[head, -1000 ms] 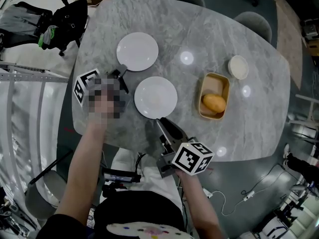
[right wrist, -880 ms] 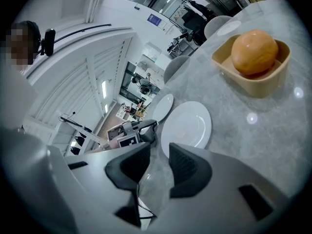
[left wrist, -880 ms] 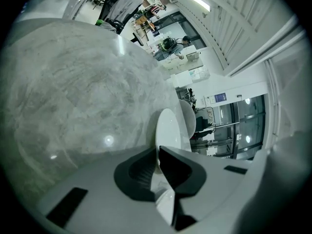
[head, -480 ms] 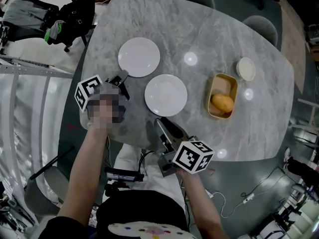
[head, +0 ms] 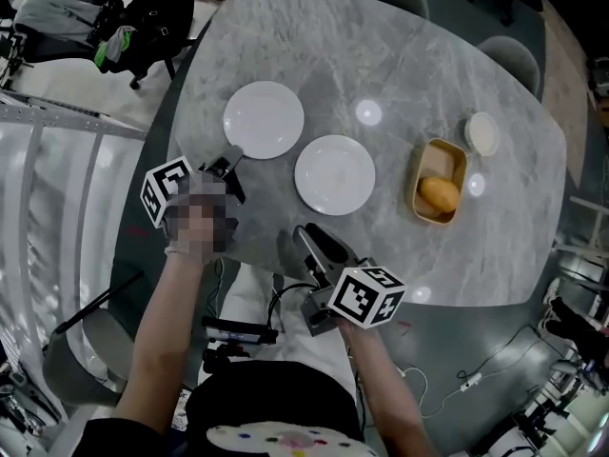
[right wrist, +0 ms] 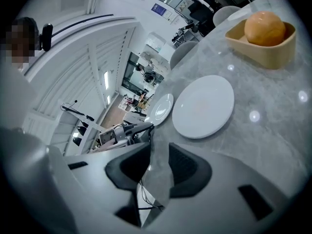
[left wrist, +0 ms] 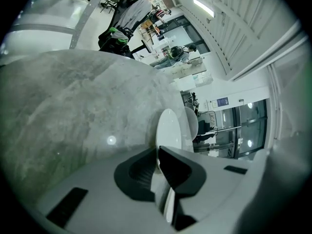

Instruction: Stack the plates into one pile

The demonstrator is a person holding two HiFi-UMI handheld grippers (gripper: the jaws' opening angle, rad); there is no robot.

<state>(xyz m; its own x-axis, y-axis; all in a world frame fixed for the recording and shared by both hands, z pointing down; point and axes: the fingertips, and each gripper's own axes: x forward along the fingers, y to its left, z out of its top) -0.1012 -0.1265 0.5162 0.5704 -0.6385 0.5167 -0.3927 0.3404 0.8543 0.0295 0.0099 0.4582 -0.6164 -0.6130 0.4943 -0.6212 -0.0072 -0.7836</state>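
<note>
Two white plates lie on the grey marble table. My left gripper is shut on the near rim of the left plate. In the left gripper view that rim runs between the closed jaws of the left gripper, and the left plate stretches away from them. The right plate lies free in the middle. My right gripper hovers open and empty at the table's near edge, short of this plate. In the right gripper view the right gripper has the right plate ahead and the left plate beyond.
A tan bowl holding an orange stands right of the plates, with a small white dish behind it. Chairs ring the table. A black chair with a bag stands at the far left. Cables lie on the floor.
The left gripper has drawn its plate leftward, away from the middle plate, and the gap between the plates has widened. The right gripper has also shifted left relative to the middle plate.
</note>
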